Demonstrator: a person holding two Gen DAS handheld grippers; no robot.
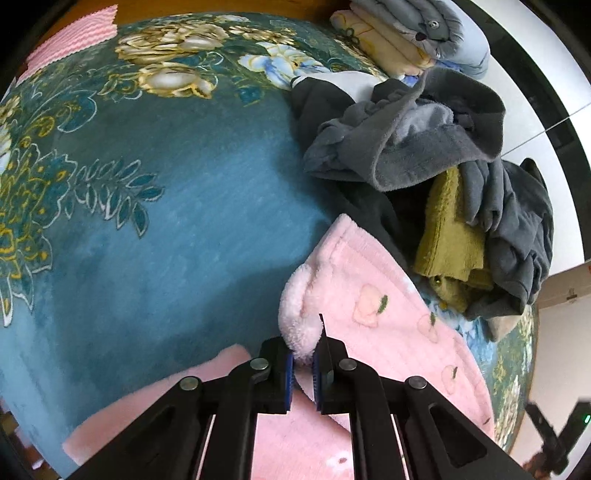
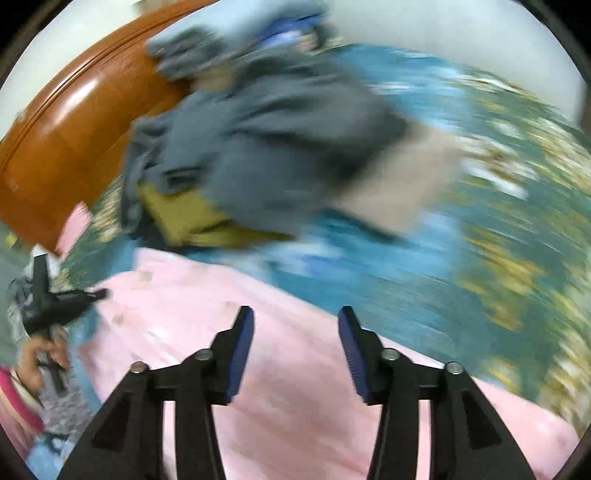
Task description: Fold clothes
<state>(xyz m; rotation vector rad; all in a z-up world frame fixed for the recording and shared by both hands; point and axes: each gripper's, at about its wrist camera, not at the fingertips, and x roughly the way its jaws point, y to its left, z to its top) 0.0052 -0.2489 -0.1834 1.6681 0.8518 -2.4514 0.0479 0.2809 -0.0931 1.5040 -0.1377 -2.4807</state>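
Note:
A pink fleece garment (image 1: pixel 388 317) with small peach prints lies on the teal floral bedspread (image 1: pixel 166 206). My left gripper (image 1: pixel 303 360) is shut on a fluffy folded edge of it, lifted slightly. In the blurred right wrist view the same pink garment (image 2: pixel 207 325) spreads below my right gripper (image 2: pixel 295 332), which is open and empty just above it. The left gripper (image 2: pixel 55 299) shows at the far left of that view.
A heap of grey and olive clothes (image 1: pixel 443 166) lies to the right of the pink garment, also in the right wrist view (image 2: pixel 258 147). Folded bedding (image 1: pixel 413 33) sits at the far corner. A wooden bed board (image 2: pixel 74 122) runs behind.

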